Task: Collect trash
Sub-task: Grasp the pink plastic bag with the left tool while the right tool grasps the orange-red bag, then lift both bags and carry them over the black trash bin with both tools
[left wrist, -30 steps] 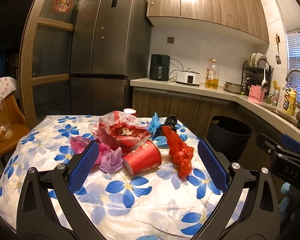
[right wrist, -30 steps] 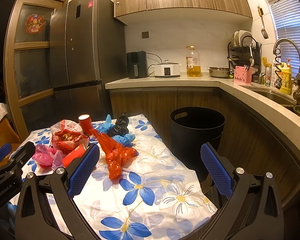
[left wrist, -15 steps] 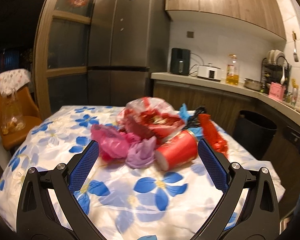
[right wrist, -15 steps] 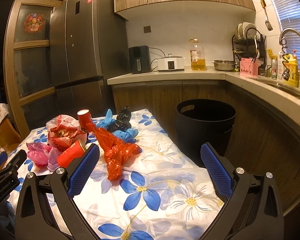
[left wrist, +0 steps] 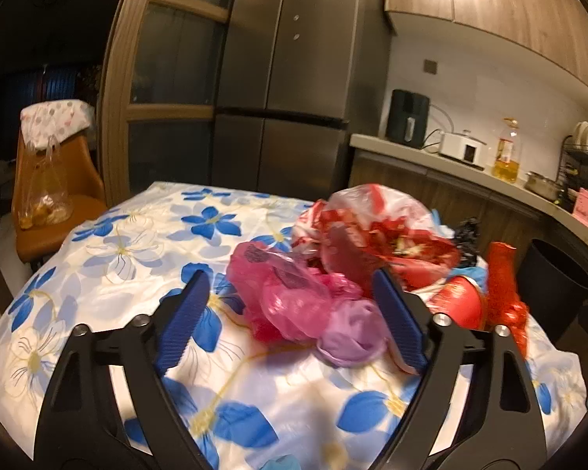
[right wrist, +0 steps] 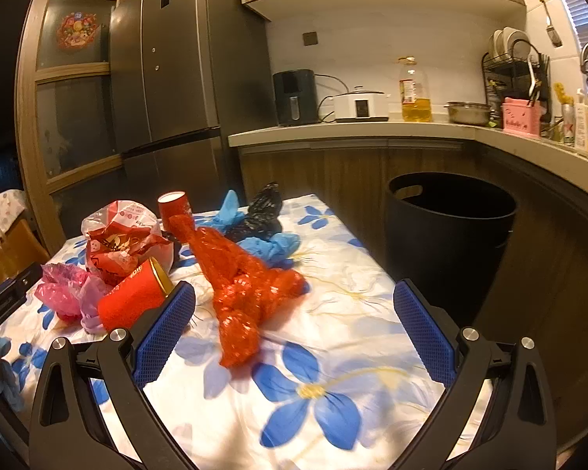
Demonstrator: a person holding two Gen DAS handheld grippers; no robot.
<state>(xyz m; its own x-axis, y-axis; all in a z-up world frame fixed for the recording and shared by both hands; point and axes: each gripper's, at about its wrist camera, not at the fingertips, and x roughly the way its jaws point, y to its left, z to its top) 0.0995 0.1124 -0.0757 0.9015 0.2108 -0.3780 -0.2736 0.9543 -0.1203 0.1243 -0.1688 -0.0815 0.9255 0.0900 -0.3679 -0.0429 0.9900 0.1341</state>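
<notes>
**Two grippers come close to the trash heap on the flowered table**

The left gripper [left wrist: 290, 313] is nearest to the trash. Its jaws have just been closing a little, but the blue pads [left wrist: 184, 317] are apart and press on nothing. Between them lie a pink plastic bag [left wrist: 282, 290] and a small purple bag [left wrist: 352, 337], both resting on the flowered tablecloth [left wrist: 129, 250]. Just beside the right pad lies a red paper cup [right wrist: 135, 297] on its side.

The right gripper [right wrist: 294, 329] has its fingers spread wide and holds nothing. In front of it, between the pads, an orange-red plastic bag [right wrist: 243, 286] stretches over the cloth.

Behind these things sits a white and red bag [right wrist: 121, 235] with food scraps inside. Further back stand a second red cup [right wrist: 173, 205], upright, and blue plastic pieces [right wrist: 270, 244] next to a black bag [right wrist: 264, 211].

Beyond the table edge, on the floor near the cabinets, stands a black trash bin [right wrist: 450, 227]. On the counter [right wrist: 352, 131] at the back there are an oil bottle [right wrist: 413, 90] and a white cooker [right wrist: 358, 105]
</notes>
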